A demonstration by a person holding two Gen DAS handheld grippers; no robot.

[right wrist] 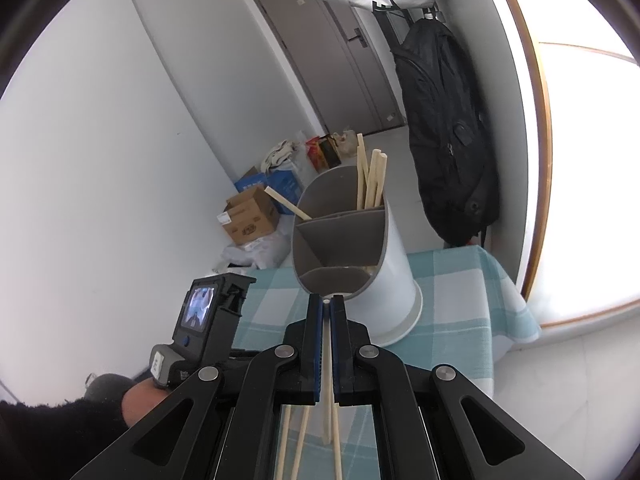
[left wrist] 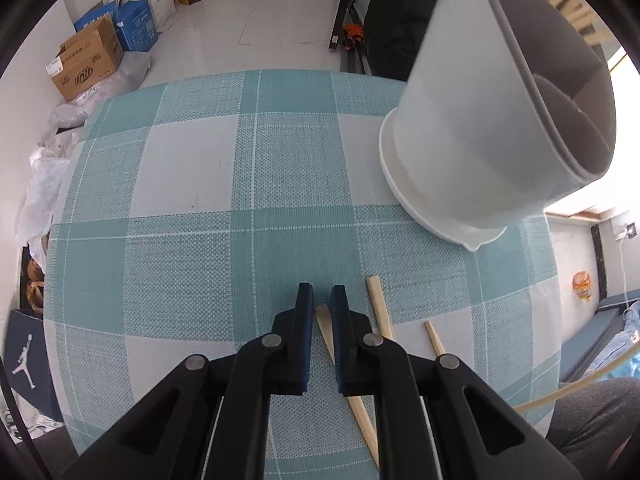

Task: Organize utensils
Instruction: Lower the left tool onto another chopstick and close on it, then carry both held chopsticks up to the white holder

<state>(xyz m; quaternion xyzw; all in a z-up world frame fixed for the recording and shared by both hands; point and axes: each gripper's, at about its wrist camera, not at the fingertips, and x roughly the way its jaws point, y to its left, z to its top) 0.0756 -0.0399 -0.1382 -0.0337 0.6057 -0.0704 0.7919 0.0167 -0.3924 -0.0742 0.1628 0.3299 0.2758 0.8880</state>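
Black left claw points steeply down at the worktop, blue-padded fingers closed in on a wooden chopstick that lies on the cloth and runs back under the claw. Two more chopsticks lie just right of it: one beside the right finger, a shorter-looking end further right. Worktop is covered by a teal and white checked cloth. Right claw is clenched on a single pale chopstick, its tip showing between the fingertips, right at the near rim of the holder. Holder is a white cup with grey dividers inside, sitting in a white saucer base toward the far right part of the worktop. Far compartment holds a bunch of chopsticks standing up; one chopstick leans out of the left side. Loose chopsticks show below the right claw. Person's left hand in a dark sleeve holds the other gripper's handle. Black backpack hangs behind; cardboard boxes on the floor.
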